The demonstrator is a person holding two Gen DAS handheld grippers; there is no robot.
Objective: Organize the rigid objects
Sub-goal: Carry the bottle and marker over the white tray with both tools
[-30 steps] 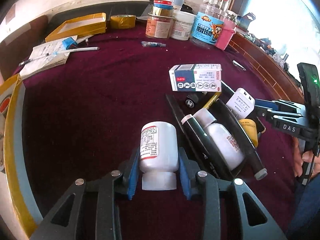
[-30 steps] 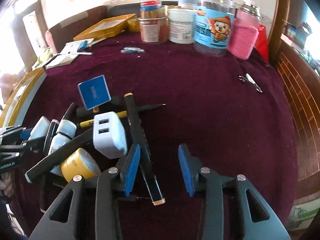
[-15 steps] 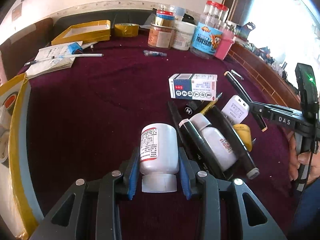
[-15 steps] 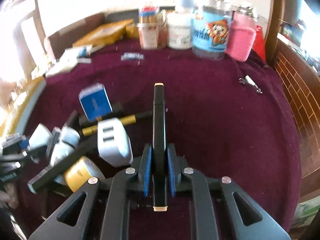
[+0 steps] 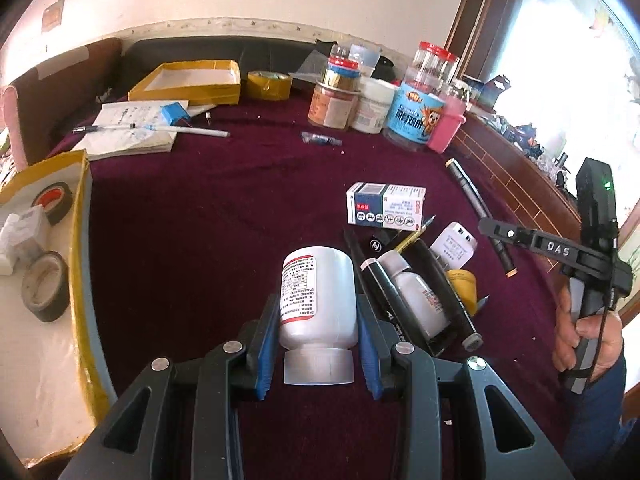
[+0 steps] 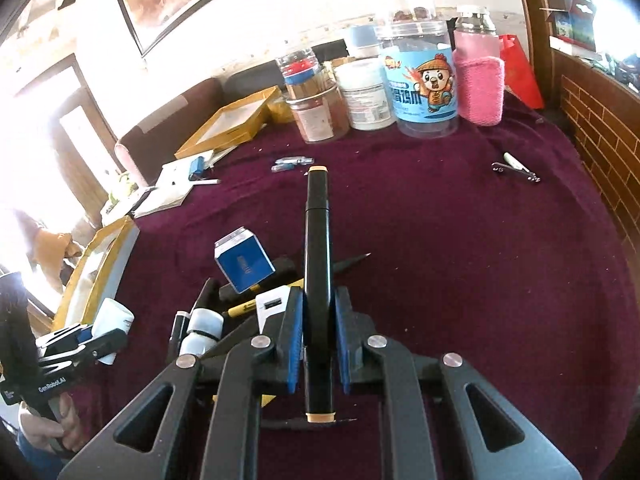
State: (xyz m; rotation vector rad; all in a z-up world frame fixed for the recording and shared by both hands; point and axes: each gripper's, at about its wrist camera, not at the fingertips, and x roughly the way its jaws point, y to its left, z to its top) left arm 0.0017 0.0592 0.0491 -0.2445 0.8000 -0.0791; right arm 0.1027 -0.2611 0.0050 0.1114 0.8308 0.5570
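Note:
My left gripper [image 5: 318, 312] is shut on a white pill bottle [image 5: 317, 292] with its cap toward me, held above the maroon table [image 5: 192, 248]. My right gripper [image 6: 317, 300] is shut on a long black marker [image 6: 317, 264] with tan end caps, lifted and pointing forward; it also shows in the left wrist view [image 5: 476, 204]. A pile lies between them: a white bottle [image 5: 416, 300], black markers [image 5: 384, 288], a yellow pencil [image 5: 412, 234], a white USB charger [image 5: 456, 246], a yellow roll [image 5: 464, 284] and a blue-white medicine box [image 5: 386, 204].
Jars, a tub and a pink-sleeved bottle [image 6: 478, 80] stand at the back. A yellow tray [image 5: 188, 82], tape roll [image 5: 268, 84] and notebook with pen [image 5: 132, 132] lie back left. A yellow-edged box [image 5: 40, 272] with tape rolls sits left. Nail clippers [image 6: 516, 170] lie right.
My right gripper closed on the black marker and lifted it off the pile. My left gripper raised the pill bottle, still gripped.

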